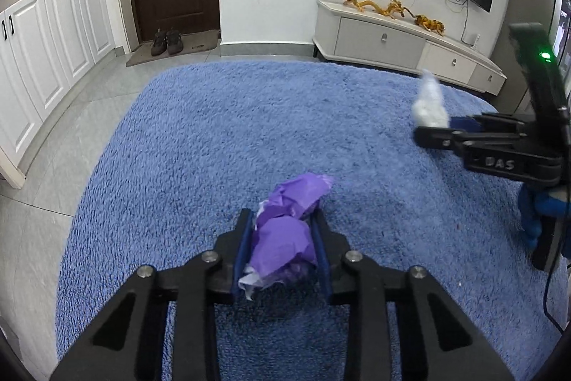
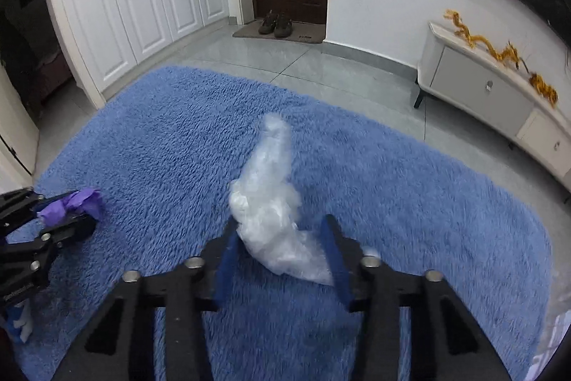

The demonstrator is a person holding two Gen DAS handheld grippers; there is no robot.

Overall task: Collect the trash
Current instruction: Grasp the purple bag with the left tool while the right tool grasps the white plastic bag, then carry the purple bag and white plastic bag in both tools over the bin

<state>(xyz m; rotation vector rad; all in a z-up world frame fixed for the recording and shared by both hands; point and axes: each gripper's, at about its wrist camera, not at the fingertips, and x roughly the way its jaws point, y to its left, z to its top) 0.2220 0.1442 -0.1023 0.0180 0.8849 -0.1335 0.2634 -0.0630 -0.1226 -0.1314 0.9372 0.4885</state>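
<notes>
Now the left gripper (image 1: 282, 231) clamps a crumpled purple paper wad (image 1: 285, 234) on the shaggy blue rug (image 1: 214, 138); far right, the right gripper (image 2: 282, 238) pinches a long crinkled clear plastic wrapper (image 2: 271, 202), pointing away.

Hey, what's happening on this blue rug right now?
A person is picking up trash from a shaggy blue rug with two handheld grippers. The left gripper is clamped on a crumpled purple wad. The right gripper has a crumpled clear plastic bag between its fingers, seemingly pinched. No bin is in view.
</notes>
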